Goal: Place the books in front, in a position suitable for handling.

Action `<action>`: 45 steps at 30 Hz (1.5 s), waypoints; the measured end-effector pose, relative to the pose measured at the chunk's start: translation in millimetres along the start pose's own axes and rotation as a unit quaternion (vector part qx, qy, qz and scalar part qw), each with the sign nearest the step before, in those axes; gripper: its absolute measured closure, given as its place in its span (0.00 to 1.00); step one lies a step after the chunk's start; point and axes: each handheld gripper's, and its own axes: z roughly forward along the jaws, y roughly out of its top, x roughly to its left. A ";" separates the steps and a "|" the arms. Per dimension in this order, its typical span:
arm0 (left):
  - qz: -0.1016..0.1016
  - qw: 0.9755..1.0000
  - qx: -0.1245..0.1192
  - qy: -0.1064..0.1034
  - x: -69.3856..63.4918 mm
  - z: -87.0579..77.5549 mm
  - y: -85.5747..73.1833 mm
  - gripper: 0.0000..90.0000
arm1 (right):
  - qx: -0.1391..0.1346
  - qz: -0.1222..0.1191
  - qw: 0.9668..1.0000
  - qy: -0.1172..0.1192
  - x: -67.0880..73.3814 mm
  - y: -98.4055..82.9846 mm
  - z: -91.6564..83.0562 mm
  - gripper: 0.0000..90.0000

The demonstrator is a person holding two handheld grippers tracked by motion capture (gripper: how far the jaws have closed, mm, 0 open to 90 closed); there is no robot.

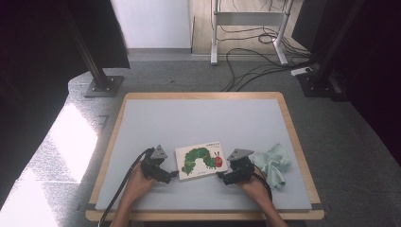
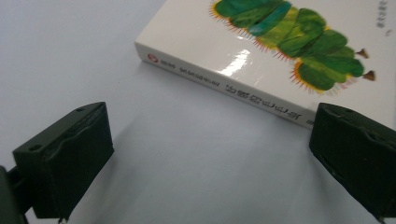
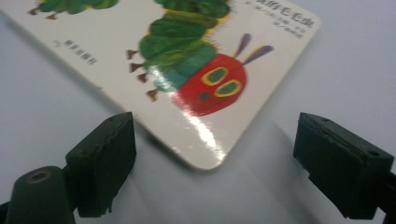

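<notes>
A pale grey desk [image 1: 198, 118] with a wooden rim stands on grey carpet; cables [image 1: 255, 56] trail across the floor beyond its far edge. A picture book [image 1: 201, 161] with a green caterpillar on its white cover lies flat near the desk's front edge. Just left of the book, the left hand-held gripper [image 1: 171, 175] rests with its jaws spread wide, holding nothing, the book's spine close ahead. Just right of the book, the right hand-held gripper [image 1: 221, 176] is likewise released, jaws apart around the book's near corner without touching it. A crumpled mint-green cloth [image 1: 273, 163] lies right of the book, beside the right hand [image 1: 253, 185].
</notes>
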 end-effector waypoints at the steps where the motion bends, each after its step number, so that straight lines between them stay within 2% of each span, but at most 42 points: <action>1: -0.001 1.000 -0.005 -0.007 -1.5 0.2 0.4 0.00 | -0.002 0.000 1.000 0.004 -2.3 -0.1 0.4 0.13; 3: 0.000 1.000 -0.018 -0.026 -5.2 1.3 1.3 0.00 | -0.001 -0.001 1.000 0.000 -4.1 0.4 0.4 0.13; 7: 0.001 0.999 -0.021 -0.027 -8.2 3.4 2.6 0.00 | 0.003 0.005 1.000 0.006 -11.9 1.7 0.3 0.14; 8: 0.002 0.999 -0.017 -0.033 -6.6 3.5 2.8 0.00 | 0.005 0.004 1.000 0.008 -12.9 2.7 0.6 0.14; 9: 0.006 0.999 -0.014 -0.032 -6.2 3.9 2.7 0.00 | 0.005 0.006 1.000 0.013 -14.0 4.4 1.3 0.14; 10: 0.021 0.999 -0.004 -0.025 -4.7 4.0 2.2 0.00 | 0.004 0.010 1.000 0.019 -14.5 5.3 1.9 0.14; 12: 0.026 0.999 0.008 -0.025 -1.3 4.6 1.6 0.00 | 0.000 0.018 0.999 0.034 -16.2 7.9 4.5 0.12; 14: 0.032 0.999 0.011 -0.038 -0.4 5.3 2.3 0.00 | 0.001 0.017 0.999 0.044 -17.0 11.1 8.6 0.08; 17: 0.042 0.998 0.002 -0.049 -2.7 5.7 3.6 0.00 | -0.004 0.010 0.998 0.064 -17.7 16.4 16.0 0.05; 18: 0.042 0.997 0.001 -0.058 -3.0 6.2 4.1 0.00 | -0.008 0.008 0.997 0.073 -17.3 17.7 18.5 0.04; 20: 0.037 0.995 0.007 -0.096 -3.2 9.3 6.2 0.00 | -0.010 0.005 0.997 0.079 -16.5 19.5 21.8 0.02; 21: 0.036 0.994 0.011 -0.100 -4.8 11.1 7.6 0.00 | -0.011 0.002 0.997 0.079 -16.3 19.8 22.2 0.02; 23: 0.073 0.995 0.024 -0.058 -19.0 15.5 10.7 0.00 | -0.015 0.007 0.996 0.083 -17.5 19.3 21.6 0.03; 24: 0.064 0.996 0.026 -0.058 -18.9 15.6 11.7 0.00 | -0.017 0.011 0.996 0.088 -18.9 18.8 20.8 0.05; 27: 0.067 0.996 0.025 -0.059 -18.9 15.3 10.9 0.00 | -0.021 0.015 0.995 0.094 -21.2 17.9 19.7 0.06; 31: 0.080 0.993 0.025 -0.080 -11.1 12.2 9.6 0.01 | -0.020 0.009 0.995 0.093 -20.9 17.8 19.6 0.06; 34: 0.075 0.993 0.030 -0.091 -4.5 8.7 8.3 0.00 | -0.017 0.005 0.996 0.090 -20.2 17.1 18.8 0.07; 39: 0.084 0.992 0.025 -0.086 0.4 5.7 7.3 0.00 | -0.015 -0.003 0.996 0.087 -20.1 17.3 19.1 0.08; 40: 0.084 0.993 0.021 -0.080 1.6 3.5 6.9 0.00 | -0.015 -0.003 0.996 0.088 -20.4 17.3 19.0 0.08; 42: 0.070 0.995 0.006 -0.068 8.5 -2.3 6.3 0.00 | -0.016 0.000 0.996 0.089 -20.7 17.2 19.0 0.08; 43: 0.061 0.997 0.003 -0.053 11.2 -2.9 6.6 0.01 | -0.015 -0.002 0.996 0.089 -20.8 17.3 19.1 0.08; 44: 0.060 0.997 0.003 -0.041 11.3 -1.4 6.9 0.03 | -0.015 -0.004 0.996 0.090 -21.1 17.5 19.4 0.08; 45: 0.062 0.997 0.004 -0.039 10.5 1.5 6.9 0.03 | -0.015 -0.003 0.996 0.091 -21.4 17.8 19.7 0.07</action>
